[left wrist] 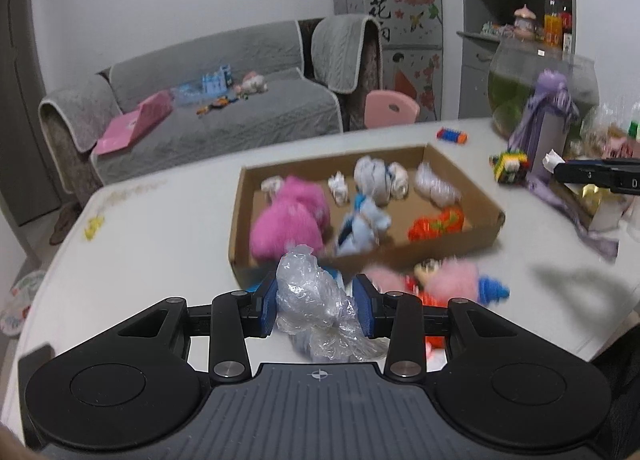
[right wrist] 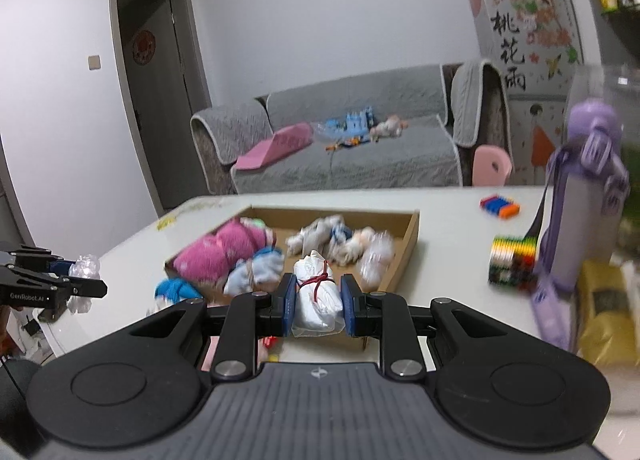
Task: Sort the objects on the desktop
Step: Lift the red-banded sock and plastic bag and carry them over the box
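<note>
A crinkly clear plastic bag (left wrist: pixel 316 300) is squeezed between the two blue pads of the left gripper (left wrist: pixel 320 306). The bag is held up over the near edge of the white table (left wrist: pixel 160 228), just in front of the cardboard tray (left wrist: pixel 440 244). From the right wrist view, the same bag shows as a shiny lump at the far left, in the tip of the left gripper.

The right gripper (right wrist: pixel 318 310) is pinching a white bundle tied with red string (right wrist: pixel 318 300). It is held above the near side of the tray.

Inside the tray lie a fluffy pink plush toy (left wrist: pixel 288 220), a light blue rolled cloth (left wrist: pixel 360 228), an orange and red thing (left wrist: pixel 438 224) and some white wrapped bundles (left wrist: pixel 380 178). They look blurry.

In front of the tray, on the table, are a pink fluffy doll (left wrist: pixel 448 280) and something blue (left wrist: pixel 496 292) beside it.

To the right of the tray stand a purple water bottle (right wrist: pixel 580 212) and a colorful block cube (right wrist: pixel 512 264) beside it. A small stack of blue and orange blocks (right wrist: pixel 500 206) lies farther back. A round glass fishbowl with green water (left wrist: pixel 536 88) stands behind the bottle.

Past the table are a gray sofa (right wrist: pixel 360 148) and a pink chair (left wrist: pixel 390 108).
</note>
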